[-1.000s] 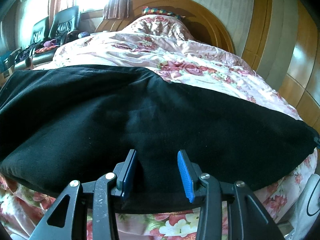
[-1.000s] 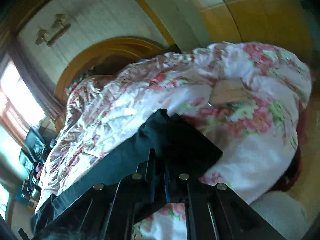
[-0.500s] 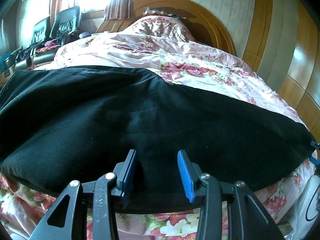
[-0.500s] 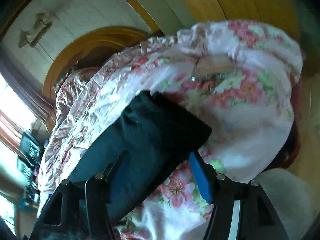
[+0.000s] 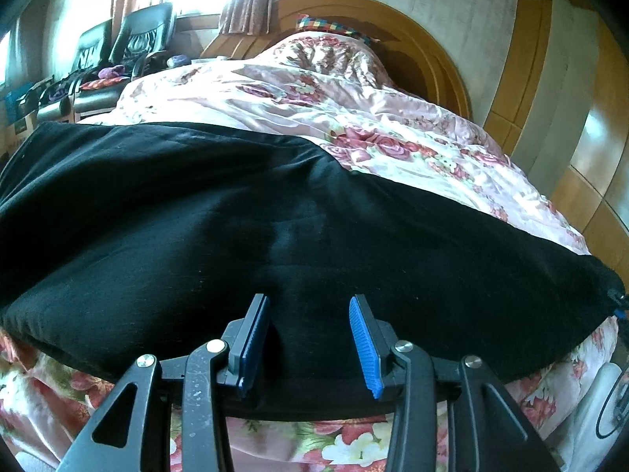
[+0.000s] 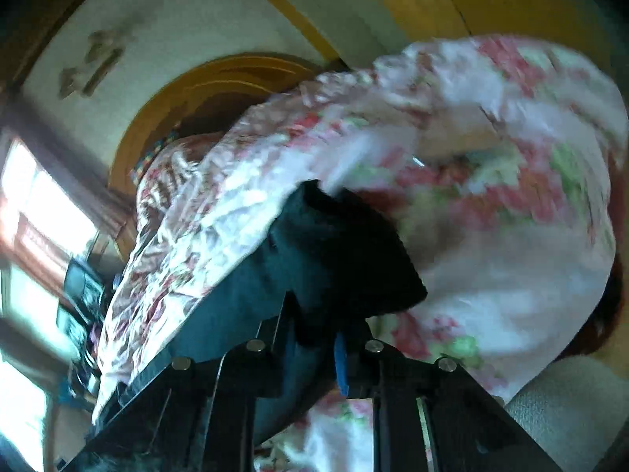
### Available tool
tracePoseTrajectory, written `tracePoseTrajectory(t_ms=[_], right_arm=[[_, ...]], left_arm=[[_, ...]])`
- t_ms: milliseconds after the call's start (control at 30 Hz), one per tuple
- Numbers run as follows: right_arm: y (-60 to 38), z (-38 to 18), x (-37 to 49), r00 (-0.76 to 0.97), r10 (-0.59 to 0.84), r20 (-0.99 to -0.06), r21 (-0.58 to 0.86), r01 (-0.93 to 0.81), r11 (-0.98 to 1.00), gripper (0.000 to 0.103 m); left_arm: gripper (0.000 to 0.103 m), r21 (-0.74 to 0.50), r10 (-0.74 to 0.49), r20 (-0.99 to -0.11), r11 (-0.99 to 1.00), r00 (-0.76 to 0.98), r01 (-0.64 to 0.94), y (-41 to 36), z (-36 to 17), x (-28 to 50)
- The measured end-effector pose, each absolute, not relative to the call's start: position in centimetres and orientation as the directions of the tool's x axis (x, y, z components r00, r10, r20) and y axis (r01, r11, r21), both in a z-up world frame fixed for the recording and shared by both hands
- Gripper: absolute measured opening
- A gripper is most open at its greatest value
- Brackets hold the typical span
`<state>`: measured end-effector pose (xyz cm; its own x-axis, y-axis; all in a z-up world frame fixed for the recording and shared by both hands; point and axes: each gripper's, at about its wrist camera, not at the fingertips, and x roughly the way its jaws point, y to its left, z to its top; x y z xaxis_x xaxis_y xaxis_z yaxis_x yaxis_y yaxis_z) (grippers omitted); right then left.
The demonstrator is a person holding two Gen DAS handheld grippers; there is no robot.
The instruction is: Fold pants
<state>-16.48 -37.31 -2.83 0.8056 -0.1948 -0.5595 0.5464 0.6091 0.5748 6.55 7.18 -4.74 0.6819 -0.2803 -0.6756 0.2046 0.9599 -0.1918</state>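
Black pants [image 5: 243,236] lie spread sideways across a floral pink quilt [image 5: 354,126] on the bed. My left gripper [image 5: 310,338] is open, its blue-padded fingers [image 5: 363,348] just over the pants' near edge, holding nothing. In the blurred right wrist view, my right gripper [image 6: 314,350] has narrowed its jaws around the end of the pants [image 6: 346,259], with black cloth between the fingers. That end lies near the bed's corner. The right gripper's tip shows at the far right of the left wrist view [image 5: 619,306].
A curved wooden headboard [image 5: 412,39] and wooden wall panels [image 5: 582,126] stand behind the bed. Black chairs [image 5: 118,51] with clutter stand by the window at the left. A white object [image 5: 601,413] lies beside the bed at the lower right.
My right gripper was shut on the pants' end, opened half a second ago, and has now closed in on the cloth again. The left gripper has stayed open and still.
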Motion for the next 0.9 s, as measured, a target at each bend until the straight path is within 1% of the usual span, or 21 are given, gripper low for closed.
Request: tracePoseTrajectory(t_ms=[100, 233, 333, 400, 467, 533, 600, 633, 700, 733, 833, 900], right_arm=[[-35.8, -1.0, -16.0, 0.822, -0.197, -0.535, 0.548, 0.515, 0.659, 0.016], [-33.2, 1.3, -15.1, 0.852, -0.167, -0.496, 0.530, 0.449, 0.719, 0.009], [-30.6, 3.1, -13.9, 0.884, -0.094, -0.457, 0.526, 0.354, 0.773, 0.009], [-28.7, 4.2, -12.5, 0.902, -0.014, -0.432, 0.531, 0.267, 0.804, 0.009], [-26.4, 5.1, -11.1, 0.900, 0.038, -0.434, 0.505, 0.209, 0.837, 0.009], [-24.9, 5.1, -10.3, 0.891, 0.066, -0.449, 0.497, 0.187, 0.847, 0.009], [-23.7, 5.0, -10.1, 0.886, 0.051, -0.461, 0.448, 0.183, 0.875, 0.009], [-23.0, 4.7, -9.9, 0.877, 0.039, -0.478, 0.411, 0.184, 0.893, 0.009], [-24.0, 3.8, -10.5, 0.877, 0.048, -0.477, 0.475, 0.212, 0.854, 0.009], [-25.2, 3.3, -11.0, 0.875, 0.025, -0.484, 0.507, 0.257, 0.823, 0.009], [-29.5, 1.7, -12.7, 0.842, -0.096, -0.532, 0.523, 0.416, 0.744, 0.009], [-32.0, 0.7, -14.3, 0.808, -0.183, -0.560, 0.512, 0.511, 0.691, 0.011]], left_arm=[[0.043, -0.192, -0.280, -0.677, 0.960, 0.680, 0.203, 7.2, -4.7, 6.5], [0.043, -0.204, -0.279, -0.671, 0.960, 0.687, 0.190, 7.7, -4.3, 6.3], [0.043, -0.226, -0.275, -0.664, 0.960, 0.696, 0.163, 8.5, -3.9, 6.2], [0.043, -0.242, -0.267, -0.659, 0.960, 0.703, 0.138, 9.2, -3.8, 6.2], [0.043, -0.248, -0.260, -0.661, 0.961, 0.704, 0.122, 9.5, -3.8, 6.3], [0.043, -0.253, -0.257, -0.664, 0.961, 0.702, 0.112, 9.8, -4.0, 6.4], [0.043, -0.259, -0.263, -0.660, 0.959, 0.704, 0.115, 9.8, -4.0, 6.4], [0.043, -0.260, -0.265, -0.659, 0.958, 0.704, 0.118, 9.9, -4.0, 6.5], [0.043, -0.264, -0.268, -0.661, 0.957, 0.700, 0.118, 9.9, -4.1, 6.6], [0.043, -0.266, -0.270, -0.661, 0.957, 0.700, 0.118, 9.9, -4.1, 6.6], [0.043, -0.272, -0.274, -0.655, 0.955, 0.704, 0.119, 10.0, -4.1, 6.6], [0.043, -0.282, -0.277, -0.656, 0.953, 0.702, 0.113, 10.1, -4.2, 6.8]])
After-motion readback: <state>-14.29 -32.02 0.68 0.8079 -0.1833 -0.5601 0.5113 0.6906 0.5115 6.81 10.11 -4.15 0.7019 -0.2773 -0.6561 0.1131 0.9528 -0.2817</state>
